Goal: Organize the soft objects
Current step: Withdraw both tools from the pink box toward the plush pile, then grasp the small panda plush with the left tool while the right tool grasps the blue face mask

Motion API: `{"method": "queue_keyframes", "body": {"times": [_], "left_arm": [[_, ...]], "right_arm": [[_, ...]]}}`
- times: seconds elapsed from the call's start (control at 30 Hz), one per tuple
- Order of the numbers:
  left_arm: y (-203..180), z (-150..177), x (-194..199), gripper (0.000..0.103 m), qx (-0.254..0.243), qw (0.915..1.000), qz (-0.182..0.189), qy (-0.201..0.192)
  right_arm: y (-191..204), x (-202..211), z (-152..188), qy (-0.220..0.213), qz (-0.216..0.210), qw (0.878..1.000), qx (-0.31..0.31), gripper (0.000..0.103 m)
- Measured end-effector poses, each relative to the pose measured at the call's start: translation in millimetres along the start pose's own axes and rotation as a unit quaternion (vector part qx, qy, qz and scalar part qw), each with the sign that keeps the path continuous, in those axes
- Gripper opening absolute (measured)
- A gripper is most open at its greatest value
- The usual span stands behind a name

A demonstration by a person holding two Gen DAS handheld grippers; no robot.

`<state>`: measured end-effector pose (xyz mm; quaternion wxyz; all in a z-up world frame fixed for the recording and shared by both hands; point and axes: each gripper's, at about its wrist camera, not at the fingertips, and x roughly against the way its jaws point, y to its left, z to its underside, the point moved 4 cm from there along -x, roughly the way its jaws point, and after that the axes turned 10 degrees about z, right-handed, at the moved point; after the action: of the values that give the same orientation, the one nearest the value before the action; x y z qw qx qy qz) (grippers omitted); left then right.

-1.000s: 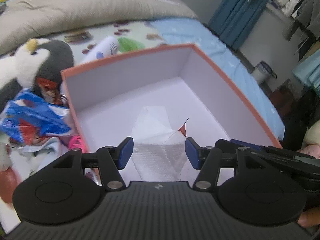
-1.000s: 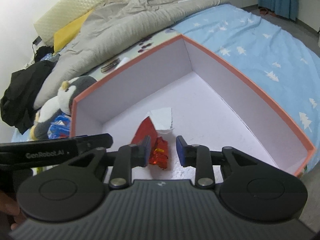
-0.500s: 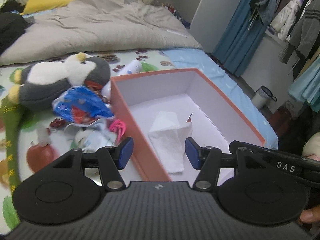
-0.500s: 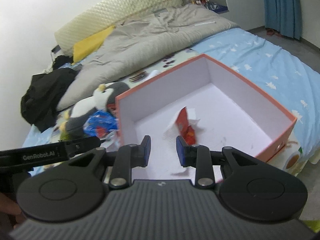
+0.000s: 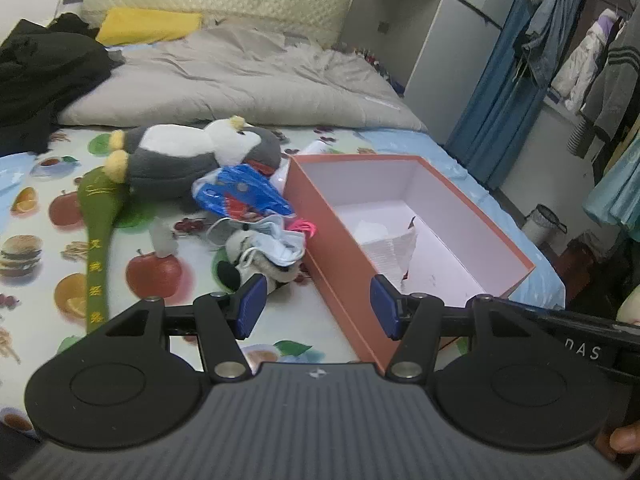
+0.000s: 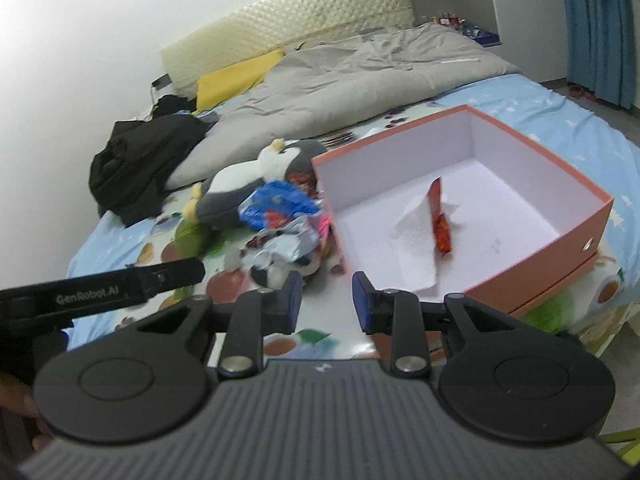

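An orange box (image 5: 332,248) (image 6: 560,236) with a white inside stands on the bed. In it lie a white paper towel (image 5: 386,246) (image 6: 416,240) and a red wrapper (image 6: 438,220). Left of the box is a heap: a penguin plush (image 5: 188,156) (image 6: 244,184), a blue plastic bag (image 5: 240,194) (image 6: 276,204), a pale blue face mask (image 5: 280,244) and something pink (image 5: 304,227). My left gripper (image 5: 318,312) hangs open and empty above the box's near corner. Near the box's front left, my right gripper (image 6: 327,302) is open too, narrower, with nothing between its fingers.
A green band with yellow characters (image 5: 98,236) lies left of the plush. A grey duvet (image 5: 240,80), a yellow pillow (image 5: 148,26) and black clothes (image 5: 44,76) fill the bed's far end. Blue curtains (image 5: 500,92) and hanging clothes (image 5: 592,60) stand to the right.
Both grippers have pulled back and up from inside the box. The paper towel and red wrapper stay in the box. The heap by the box has come into view.
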<state>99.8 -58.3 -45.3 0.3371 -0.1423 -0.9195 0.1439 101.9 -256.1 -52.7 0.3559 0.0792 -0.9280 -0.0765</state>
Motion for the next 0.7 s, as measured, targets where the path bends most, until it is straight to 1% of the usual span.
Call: {"method": "queue_keyframes", "body": {"times": [0.2, 0.33, 0.5, 0.7], "left_arm": [[21.5, 25.8, 19.6, 0.063, 0.021, 0.9996, -0.018, -0.010], [38.5, 39.5, 16.9, 0.063, 0.038, 0.9989, -0.025, -0.006], [70.1, 46.8, -9.6, 0.063, 0.058, 0.9976, -0.037, 0.003], [110.7, 39.7, -57.8, 0.063, 0.096, 0.9950, -0.026, 0.008]], "right_arm": [[21.3, 7.6, 23.9, 0.005, -0.017, 1.000, 0.012, 0.032], [29.7, 1.3, 34.0, 0.014, -0.022, 0.999, 0.018, 0.032], [40.8, -20.7, 37.6, 0.024, -0.024, 0.999, 0.022, 0.032], [55.6, -60.3, 28.6, 0.046, -0.033, 0.998, 0.014, 0.032]]}}
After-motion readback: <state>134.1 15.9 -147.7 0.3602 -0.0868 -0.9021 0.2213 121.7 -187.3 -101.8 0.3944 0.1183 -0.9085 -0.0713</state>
